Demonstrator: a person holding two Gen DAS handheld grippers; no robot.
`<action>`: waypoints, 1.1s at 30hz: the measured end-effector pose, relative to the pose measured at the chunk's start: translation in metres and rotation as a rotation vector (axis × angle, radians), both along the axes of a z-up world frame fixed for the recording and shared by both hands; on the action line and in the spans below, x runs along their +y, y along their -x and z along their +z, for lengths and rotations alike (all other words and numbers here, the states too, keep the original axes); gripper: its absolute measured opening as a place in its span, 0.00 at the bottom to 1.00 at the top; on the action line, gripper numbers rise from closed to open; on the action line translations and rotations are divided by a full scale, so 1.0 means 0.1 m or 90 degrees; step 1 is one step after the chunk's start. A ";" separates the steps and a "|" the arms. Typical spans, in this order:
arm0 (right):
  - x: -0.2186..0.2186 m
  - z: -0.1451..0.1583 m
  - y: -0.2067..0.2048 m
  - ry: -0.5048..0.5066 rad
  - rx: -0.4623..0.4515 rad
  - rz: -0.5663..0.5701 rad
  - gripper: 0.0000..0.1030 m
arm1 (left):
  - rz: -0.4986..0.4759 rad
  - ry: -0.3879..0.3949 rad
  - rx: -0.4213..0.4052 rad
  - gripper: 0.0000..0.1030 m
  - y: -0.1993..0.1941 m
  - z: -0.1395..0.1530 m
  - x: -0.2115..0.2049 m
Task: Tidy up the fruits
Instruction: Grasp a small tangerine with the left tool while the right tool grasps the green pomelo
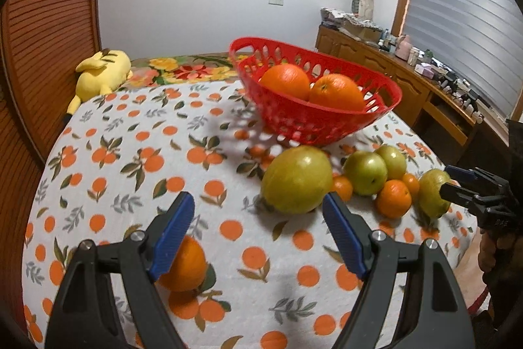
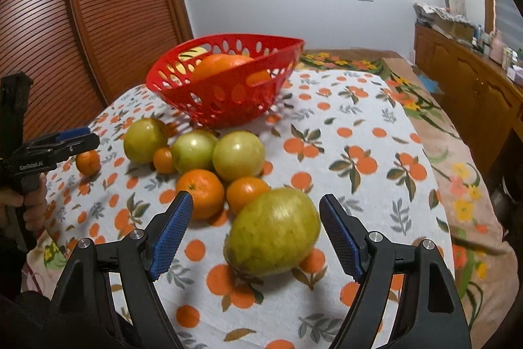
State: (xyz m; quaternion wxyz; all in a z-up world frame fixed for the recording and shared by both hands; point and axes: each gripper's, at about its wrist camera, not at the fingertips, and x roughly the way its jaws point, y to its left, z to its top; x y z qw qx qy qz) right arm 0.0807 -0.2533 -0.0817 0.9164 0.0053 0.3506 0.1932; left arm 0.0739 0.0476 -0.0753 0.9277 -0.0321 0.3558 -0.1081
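Note:
A red basket (image 1: 327, 123) holds two oranges (image 1: 286, 80) at the table's far side; it also shows in the right wrist view (image 2: 228, 100). In front of it lie green fruits (image 1: 295, 179) and small tangerines (image 1: 393, 198). My left gripper (image 1: 258, 237) is open and empty, with one tangerine (image 1: 188, 264) behind its left finger. My right gripper (image 2: 256, 234) is open around a large green fruit (image 2: 273, 233) that rests on the cloth. Two green apples (image 2: 238, 155) and several tangerines (image 2: 201, 193) lie beyond it.
An orange-print tablecloth (image 1: 130, 159) covers the table. A yellow plush toy (image 1: 99, 76) lies at the far left edge. A wooden slatted door (image 2: 108, 5) stands behind. A cluttered wooden sideboard (image 1: 408, 77) runs along the right wall.

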 end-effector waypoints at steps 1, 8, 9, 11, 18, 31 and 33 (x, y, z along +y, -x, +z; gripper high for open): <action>-0.01 -0.02 0.00 0.000 0.002 -0.002 0.79 | 0.004 -0.001 0.001 0.78 0.00 -0.02 0.01; -0.03 -0.14 0.02 0.001 0.011 -0.007 0.79 | 0.031 -0.042 -0.004 0.82 0.05 -0.15 0.07; -0.03 -0.15 0.02 0.000 0.012 -0.007 0.79 | 0.031 -0.049 -0.006 0.82 0.06 -0.15 0.08; -0.03 -0.17 0.01 -0.001 0.015 -0.008 0.79 | 0.034 -0.053 -0.006 0.82 0.08 -0.15 0.10; -0.03 -0.23 -0.01 0.002 0.016 -0.012 0.79 | 0.058 -0.046 -0.002 0.82 0.07 -0.18 0.27; -0.03 -0.30 -0.01 0.007 0.024 -0.011 0.72 | 0.097 -0.009 0.026 0.72 0.06 -0.32 0.66; -0.04 -0.30 -0.01 0.008 0.023 -0.012 0.69 | 0.103 -0.007 0.026 0.65 0.08 -0.33 0.70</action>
